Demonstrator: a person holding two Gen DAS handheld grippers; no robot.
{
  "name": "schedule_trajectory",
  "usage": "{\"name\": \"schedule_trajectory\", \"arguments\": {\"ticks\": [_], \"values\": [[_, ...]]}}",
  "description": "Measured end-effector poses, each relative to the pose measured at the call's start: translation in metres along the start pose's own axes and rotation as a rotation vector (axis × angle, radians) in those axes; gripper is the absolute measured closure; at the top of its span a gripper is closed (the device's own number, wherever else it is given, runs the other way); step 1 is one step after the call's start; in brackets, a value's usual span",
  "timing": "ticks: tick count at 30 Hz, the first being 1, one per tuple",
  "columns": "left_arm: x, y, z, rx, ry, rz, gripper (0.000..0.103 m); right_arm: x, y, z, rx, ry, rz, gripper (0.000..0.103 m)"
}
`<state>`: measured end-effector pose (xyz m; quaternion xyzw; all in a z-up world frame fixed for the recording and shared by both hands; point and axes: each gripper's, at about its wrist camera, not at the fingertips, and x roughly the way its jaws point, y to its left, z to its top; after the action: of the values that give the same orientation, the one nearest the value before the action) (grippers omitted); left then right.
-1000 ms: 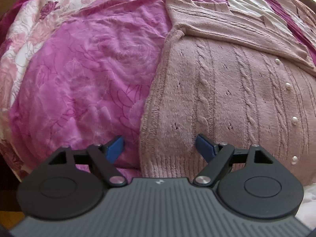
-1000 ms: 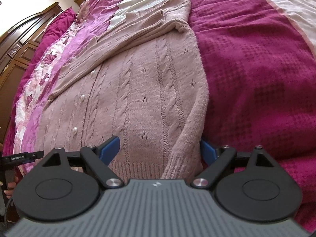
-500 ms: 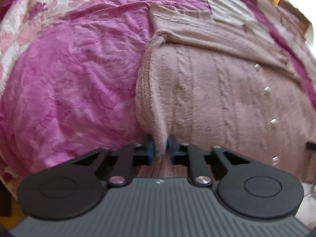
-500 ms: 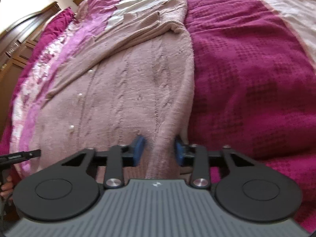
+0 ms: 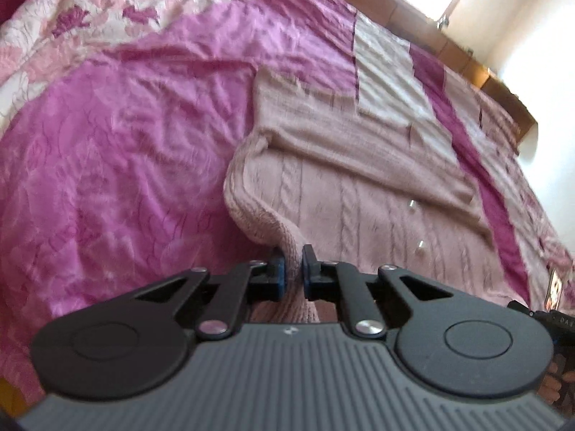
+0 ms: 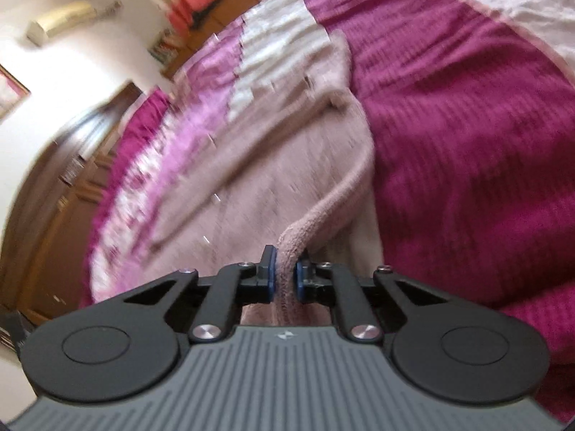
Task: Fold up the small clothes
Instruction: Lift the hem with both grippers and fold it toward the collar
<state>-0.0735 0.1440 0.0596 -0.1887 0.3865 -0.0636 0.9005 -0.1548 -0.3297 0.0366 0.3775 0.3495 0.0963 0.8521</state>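
Observation:
A dusty-pink cable-knit cardigan (image 5: 359, 194) with pearl buttons lies spread on the bed, sleeves folded across its chest. My left gripper (image 5: 293, 264) is shut on the cardigan's bottom left corner and holds it lifted off the bedspread. In the right wrist view the cardigan (image 6: 273, 165) shows blurred. My right gripper (image 6: 285, 269) is shut on its bottom right corner, which rises as a rolled edge between the blue pads.
The bed carries a pink floral bedspread (image 5: 125, 151) on the left and a dark magenta blanket (image 6: 467, 151) on the right, with white stripes. A wooden headboard and cabinets (image 6: 64, 186) stand at the left. The right gripper's hand shows at the left view's edge (image 5: 553, 370).
Both grippers closed on the cardigan's bottom corners, then lifted them and tilted up; the hem now rises off the bed and more of the room shows.

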Motion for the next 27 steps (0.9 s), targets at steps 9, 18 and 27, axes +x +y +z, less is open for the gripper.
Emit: {"name": "schedule_trajectory", "arguments": {"ticks": [9, 18, 27], "values": [[0.000, -0.007, 0.033, -0.029, -0.112, 0.019, 0.093, 0.004, 0.011, 0.039, -0.015, -0.135, 0.048, 0.094], [0.031, -0.017, 0.069, -0.023, -0.189, 0.098, 0.092, 0.030, 0.017, 0.078, -0.007, -0.268, 0.023, 0.094], [0.081, -0.022, 0.071, 0.037, -0.143, 0.188, 0.092, 0.070, 0.006, 0.085, -0.040, -0.256, -0.105, 0.095]]}}
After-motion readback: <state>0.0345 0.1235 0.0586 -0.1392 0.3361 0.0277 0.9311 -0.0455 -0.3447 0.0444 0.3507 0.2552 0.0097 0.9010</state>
